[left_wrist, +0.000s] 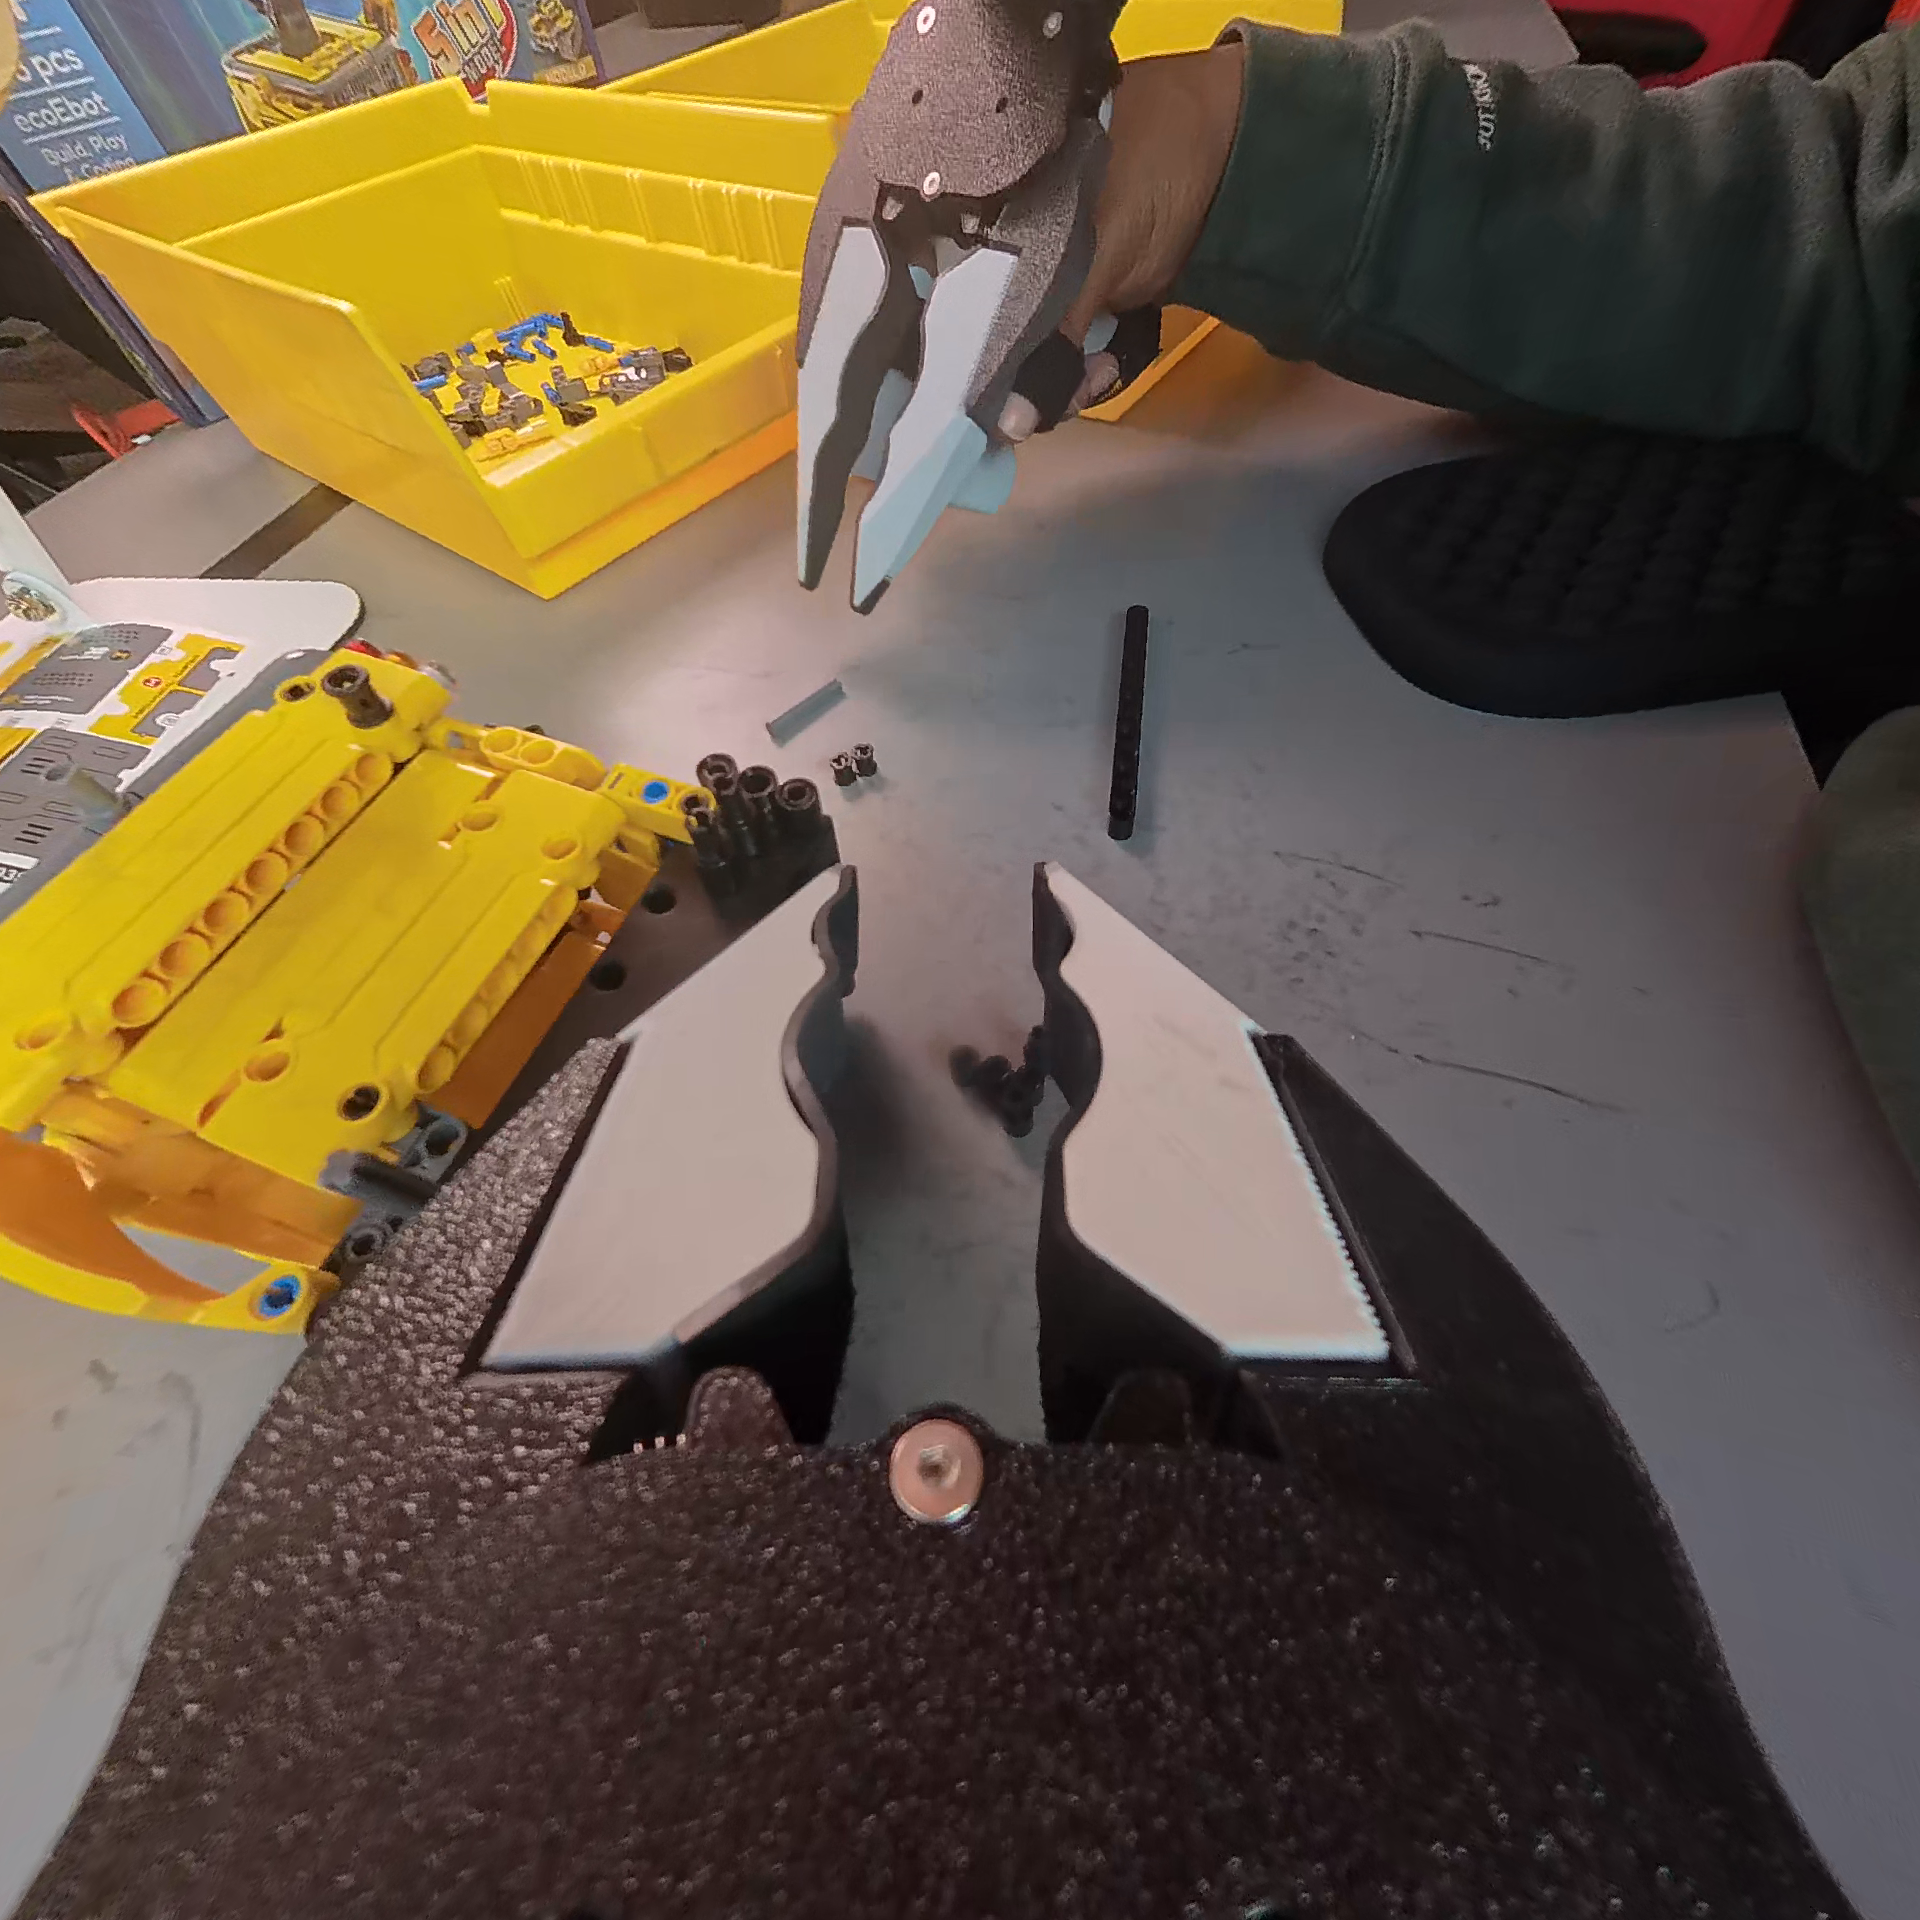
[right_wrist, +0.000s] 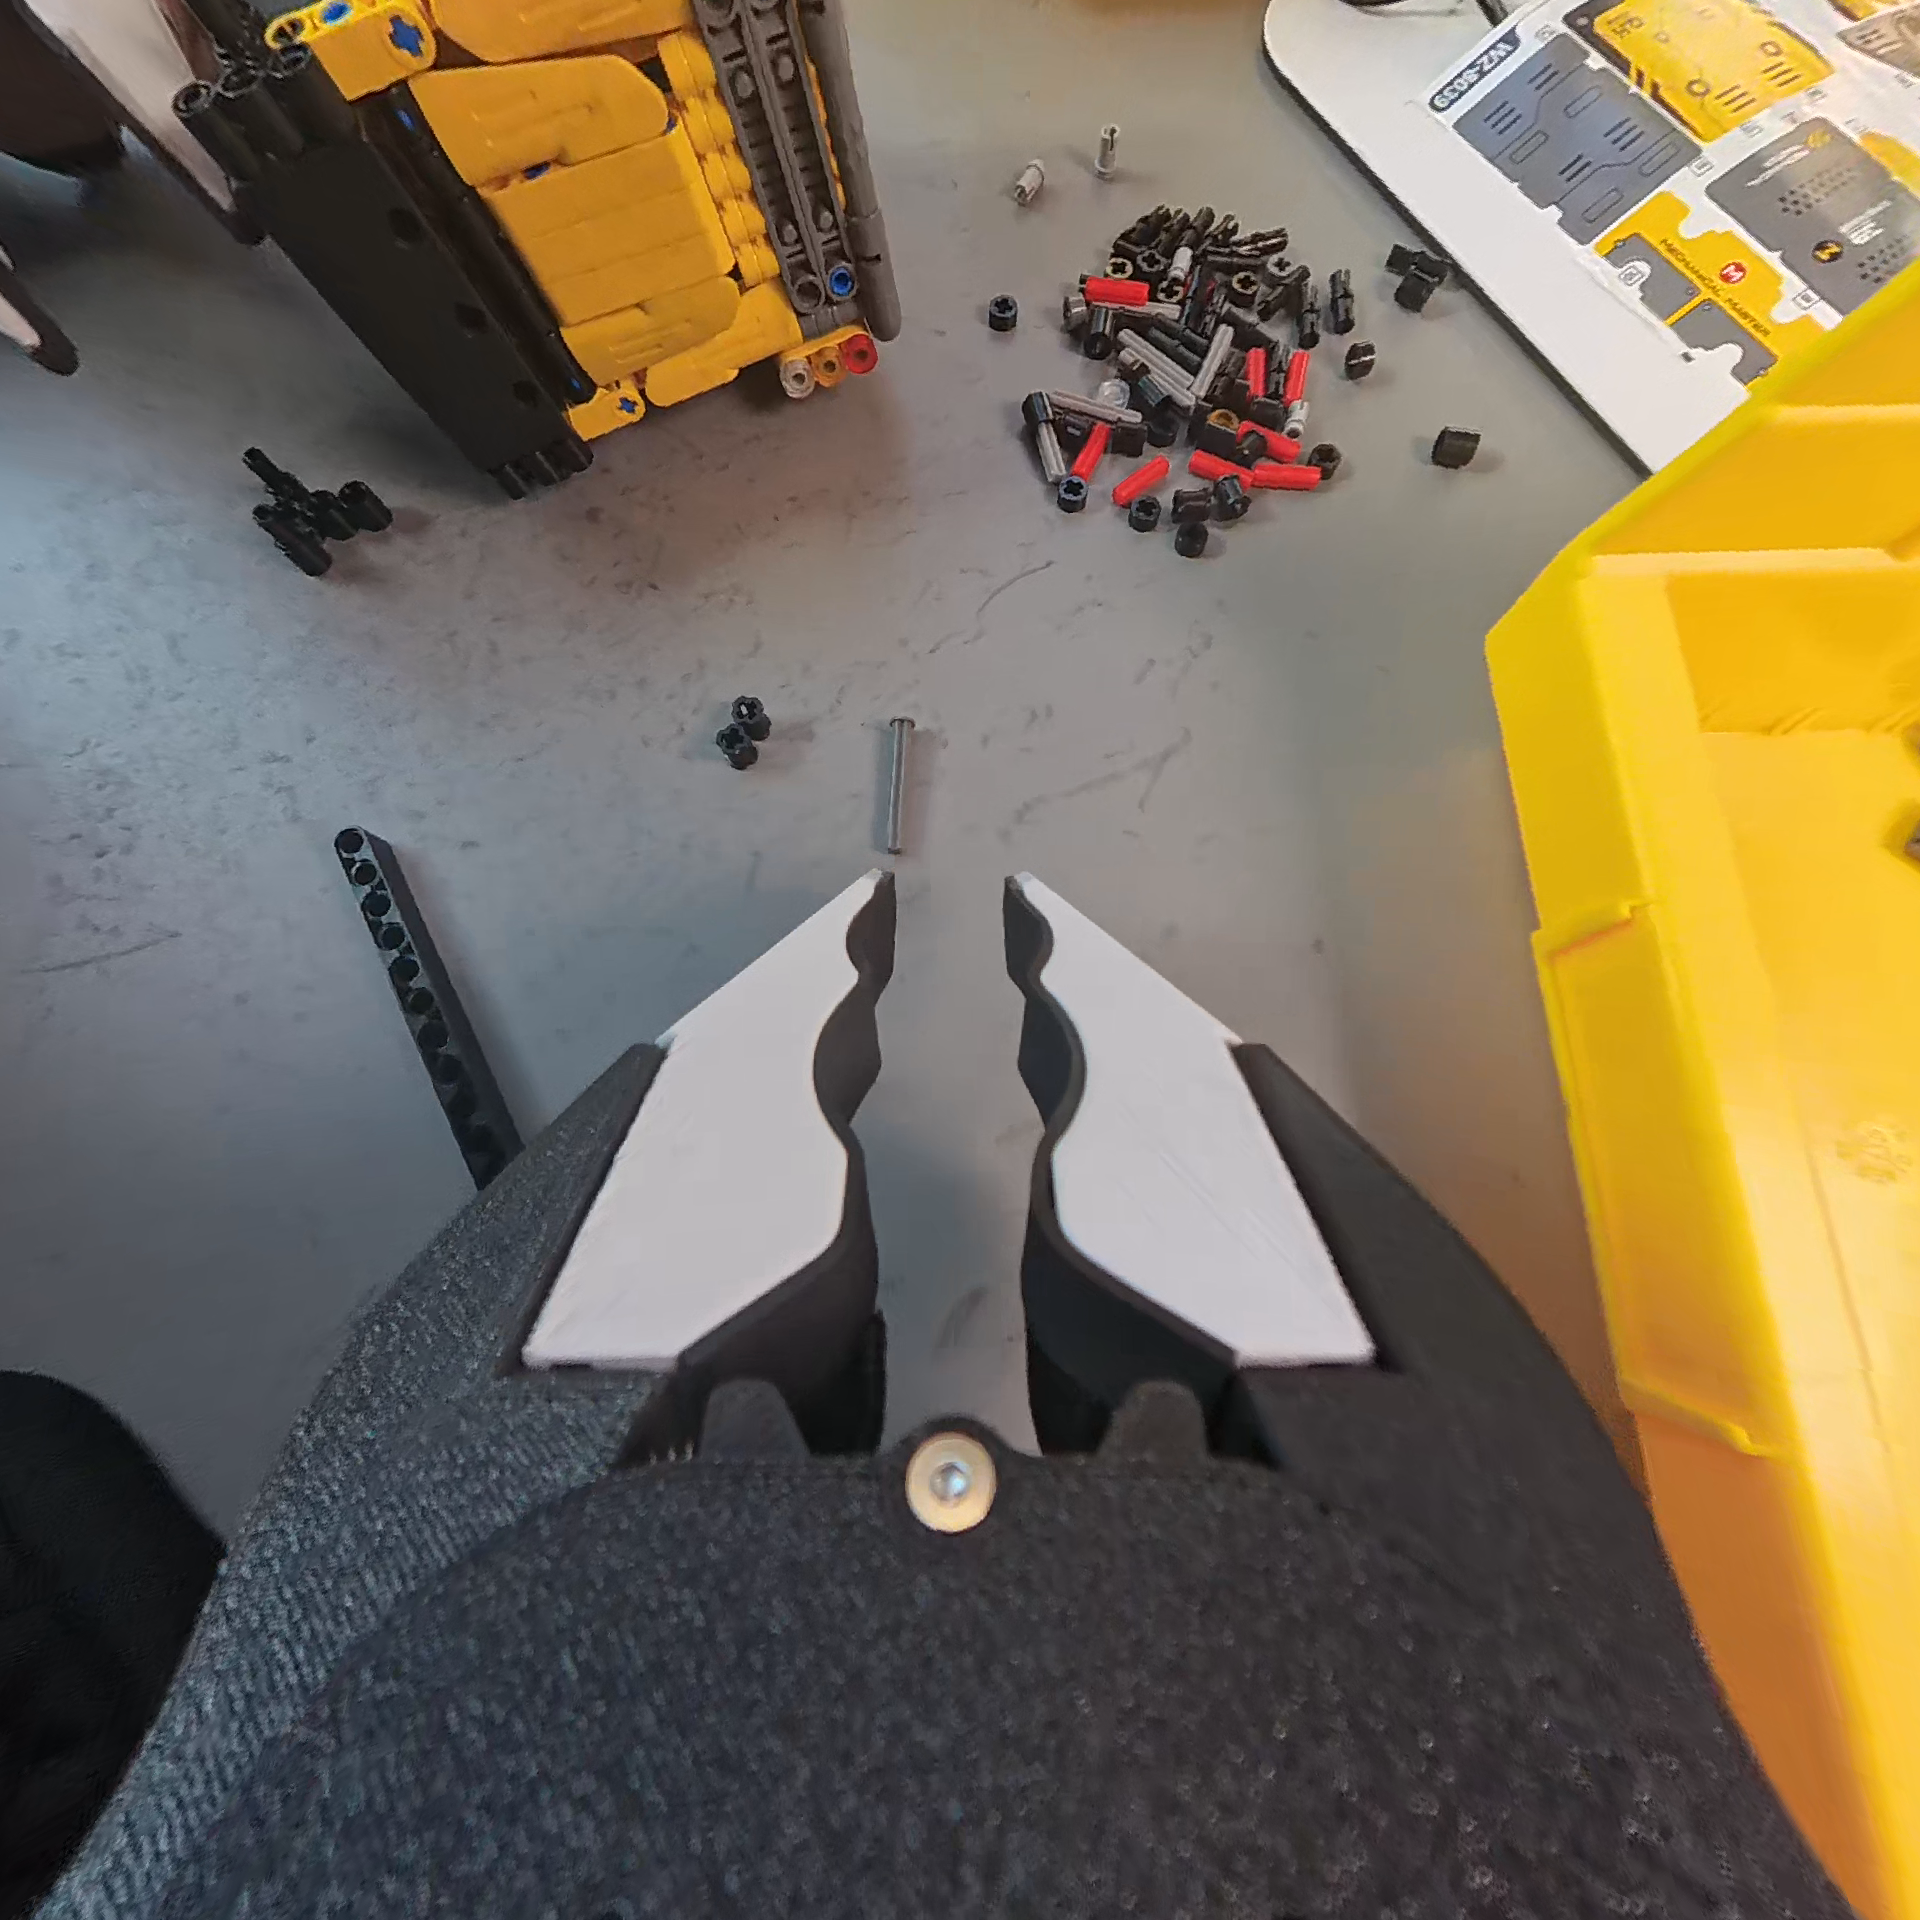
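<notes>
My left gripper (left_wrist: 945, 883) is open and empty, low over the grey table, with a small black connector piece (left_wrist: 1006, 1075) between its fingers. A yellow and black brick model (left_wrist: 312, 914) lies just to its left. My right gripper (right_wrist: 948, 881) is open and empty, its tips just short of a thin grey axle (right_wrist: 895, 784) on the table. It also shows in the left wrist view (left_wrist: 842, 592), held by a hand above the same grey axle (left_wrist: 805, 712). Two small black bushes (right_wrist: 743, 732) and a long black holed beam (right_wrist: 426, 997) lie to its left.
A pile of red, black and grey pins (right_wrist: 1195, 364) lies ahead of the right gripper. Yellow bins (left_wrist: 468, 343) stand at the back, one (right_wrist: 1745, 935) close on the right gripper's right. A printed sheet (right_wrist: 1662, 187) lies far right. A black woven pad (left_wrist: 1600, 571) lies under the person's sleeve.
</notes>
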